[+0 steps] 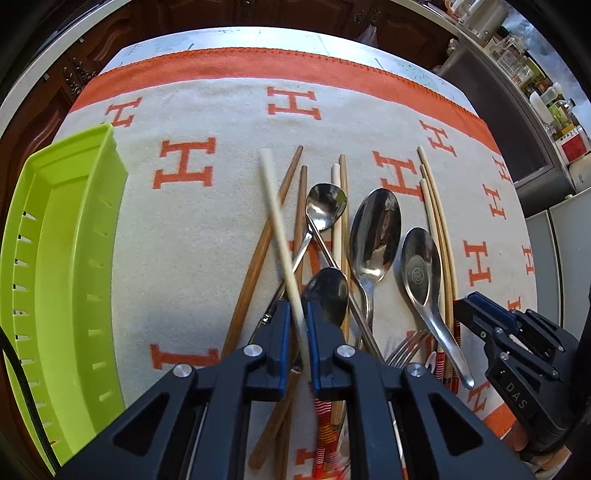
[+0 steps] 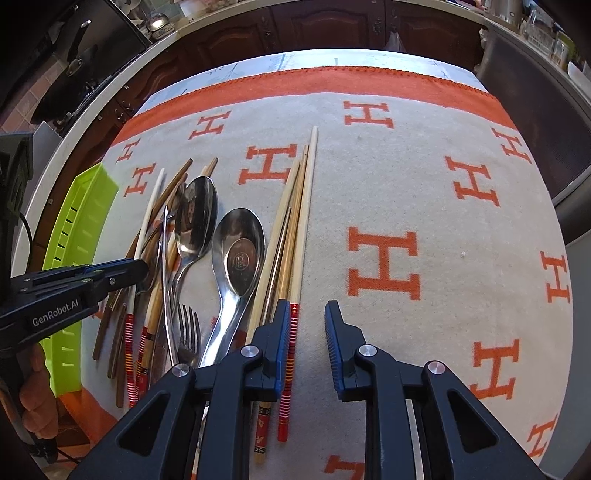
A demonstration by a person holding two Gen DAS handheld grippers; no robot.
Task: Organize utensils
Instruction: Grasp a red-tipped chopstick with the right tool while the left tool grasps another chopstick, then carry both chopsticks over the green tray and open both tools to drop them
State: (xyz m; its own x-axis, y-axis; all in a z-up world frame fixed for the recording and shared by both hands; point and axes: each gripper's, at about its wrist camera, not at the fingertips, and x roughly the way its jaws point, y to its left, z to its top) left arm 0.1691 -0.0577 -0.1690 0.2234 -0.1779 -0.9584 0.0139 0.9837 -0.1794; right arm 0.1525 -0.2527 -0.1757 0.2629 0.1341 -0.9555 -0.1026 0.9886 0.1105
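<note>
My left gripper (image 1: 296, 314) is shut on a cream chopstick (image 1: 279, 236) with a red-striped end, lifted at an angle above a pile of brown chopsticks (image 1: 258, 258), spoons (image 1: 375, 229) and a fork (image 1: 404, 350). The same gripper shows in the right wrist view (image 2: 142, 269). My right gripper (image 2: 306, 314) is open and empty, low over the cloth, its left finger beside a bundle of pale chopsticks (image 2: 295, 221). It also shows in the left wrist view (image 1: 465, 308). A lime green tray (image 1: 62, 258) lies at the left.
An orange and grey cloth with H letters (image 2: 406, 184) covers the table. Dark wooden cabinets stand beyond the far edge (image 2: 314, 26). A counter with jars and bottles (image 1: 535, 74) runs along the right.
</note>
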